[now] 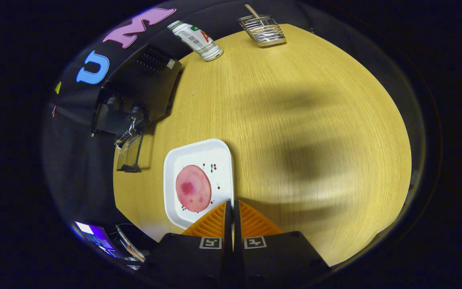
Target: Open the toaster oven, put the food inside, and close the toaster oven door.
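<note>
Gripper [232,205] fingers were pinched together on the white plate [187,154] rim. Wide bare table [303,132] lay ahead and to the right. The toaster oven [140,86], door [130,154] hanging open, blocked the left; bottle [196,39] and wire rack [263,30] stood far beyond.

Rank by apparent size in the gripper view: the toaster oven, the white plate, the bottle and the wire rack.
1. Toaster oven
2. White plate, whose edge the closed fingers pinch; it is nearest, so it looks enlarged.
3. Bottle and wire rack: alike, both far away, unranked.
</note>
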